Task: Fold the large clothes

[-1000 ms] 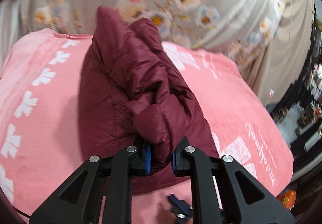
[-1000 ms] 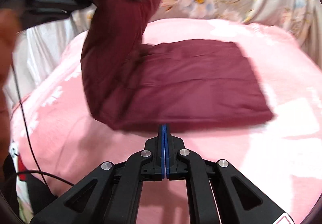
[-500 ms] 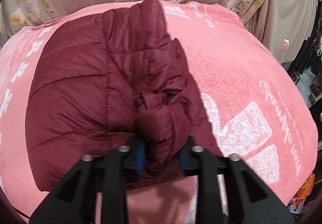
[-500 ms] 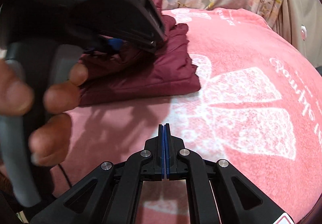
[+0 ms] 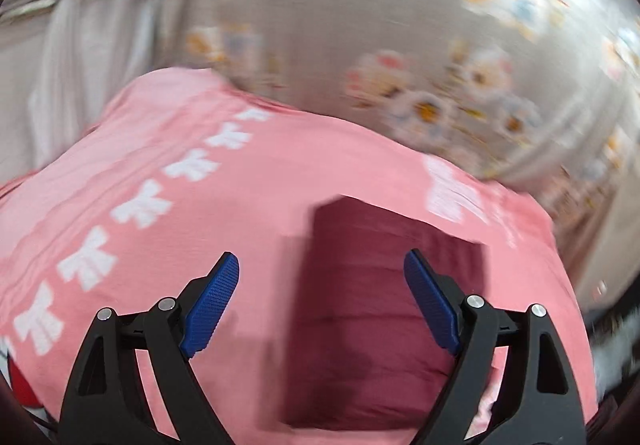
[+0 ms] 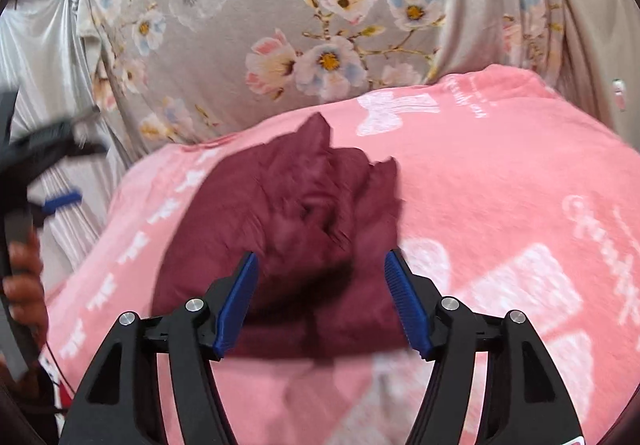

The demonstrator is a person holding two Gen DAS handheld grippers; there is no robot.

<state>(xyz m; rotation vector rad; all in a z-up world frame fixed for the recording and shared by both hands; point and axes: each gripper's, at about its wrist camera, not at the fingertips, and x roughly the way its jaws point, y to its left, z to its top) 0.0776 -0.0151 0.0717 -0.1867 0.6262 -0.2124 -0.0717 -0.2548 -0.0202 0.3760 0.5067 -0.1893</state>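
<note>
Your left claw (image 5: 320,301) and right claw (image 6: 320,301) have just been opening; both gape empty above the jacket (image 6: 288,229) on the bed (image 6: 500,173).

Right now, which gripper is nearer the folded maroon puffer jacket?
Right, likely: right gripper hovers over the maroon puffer jacket's near edge; left gripper sits off its left side. Both jaws have just been opening, empty.

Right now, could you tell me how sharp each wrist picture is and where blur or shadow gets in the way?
Left wrist view: heavy motion smear across the floral curtain, pink blanket and maroon jacket; only the open left gripper is crisp. Right wrist view: curtain fairly sharp, jacket folds smeared, a dark shadow on the jacket between the right gripper fingers. Both show fisheye bending and dark corners.
</note>
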